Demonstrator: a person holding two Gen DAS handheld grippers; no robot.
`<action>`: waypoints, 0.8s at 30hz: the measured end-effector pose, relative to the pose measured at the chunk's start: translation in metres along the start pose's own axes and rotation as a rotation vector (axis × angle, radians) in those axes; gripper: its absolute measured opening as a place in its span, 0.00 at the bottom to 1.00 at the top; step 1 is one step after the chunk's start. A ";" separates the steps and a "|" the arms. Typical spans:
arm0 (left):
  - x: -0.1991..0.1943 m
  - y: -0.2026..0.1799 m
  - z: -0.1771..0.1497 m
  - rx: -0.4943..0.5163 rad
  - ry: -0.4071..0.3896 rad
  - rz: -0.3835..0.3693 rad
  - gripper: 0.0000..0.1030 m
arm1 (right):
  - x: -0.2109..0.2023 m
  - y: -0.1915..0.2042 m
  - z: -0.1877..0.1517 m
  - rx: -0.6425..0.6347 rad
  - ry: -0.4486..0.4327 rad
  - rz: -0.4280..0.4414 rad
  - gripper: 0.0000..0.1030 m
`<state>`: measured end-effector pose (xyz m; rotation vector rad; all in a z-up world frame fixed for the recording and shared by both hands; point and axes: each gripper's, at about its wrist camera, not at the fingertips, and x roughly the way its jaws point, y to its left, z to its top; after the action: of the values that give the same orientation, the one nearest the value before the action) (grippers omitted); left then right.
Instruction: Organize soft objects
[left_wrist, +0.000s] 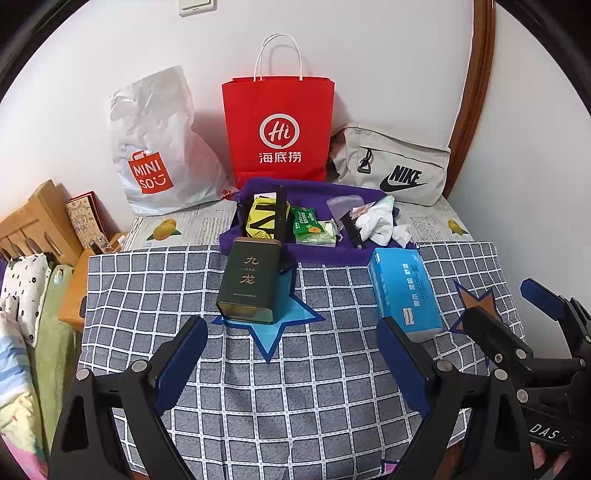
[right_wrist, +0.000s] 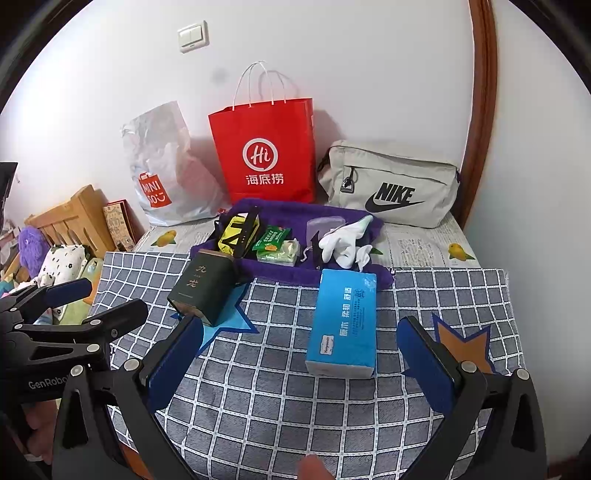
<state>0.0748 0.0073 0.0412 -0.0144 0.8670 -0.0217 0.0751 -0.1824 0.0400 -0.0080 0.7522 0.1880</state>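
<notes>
A blue soft tissue pack (left_wrist: 404, 291) (right_wrist: 343, 323) lies on the checked cloth. A dark green tin (left_wrist: 249, 281) (right_wrist: 201, 288) lies to its left on a blue star. Behind them a purple towel (left_wrist: 321, 254) (right_wrist: 291, 271) holds white socks (left_wrist: 380, 221) (right_wrist: 343, 240), green packets (left_wrist: 304, 221) (right_wrist: 271, 240) and a yellow-black item (left_wrist: 264, 216) (right_wrist: 238, 230). My left gripper (left_wrist: 291, 334) is open and empty in front of the tin. My right gripper (right_wrist: 301, 332) is open and empty, with the tissue pack's near end between its fingers.
A red paper bag (left_wrist: 279, 125) (right_wrist: 264, 151), a white Miniso plastic bag (left_wrist: 155, 147) (right_wrist: 159, 166) and a grey Nike pouch (left_wrist: 395, 166) (right_wrist: 391, 184) stand against the back wall. A wooden bed frame (left_wrist: 37, 218) (right_wrist: 74, 218) and bedding lie left.
</notes>
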 end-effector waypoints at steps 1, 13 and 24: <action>0.000 -0.001 0.000 -0.001 0.000 0.000 0.90 | 0.000 0.000 0.000 -0.001 -0.001 -0.001 1.00; -0.003 0.000 0.001 0.000 -0.001 0.004 0.90 | -0.002 0.000 0.000 0.000 -0.001 -0.004 1.00; -0.005 -0.002 0.001 0.002 -0.003 0.005 0.90 | -0.005 0.001 0.001 0.000 -0.004 -0.009 1.00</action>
<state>0.0723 0.0058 0.0456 -0.0101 0.8635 -0.0177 0.0719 -0.1827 0.0445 -0.0113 0.7482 0.1792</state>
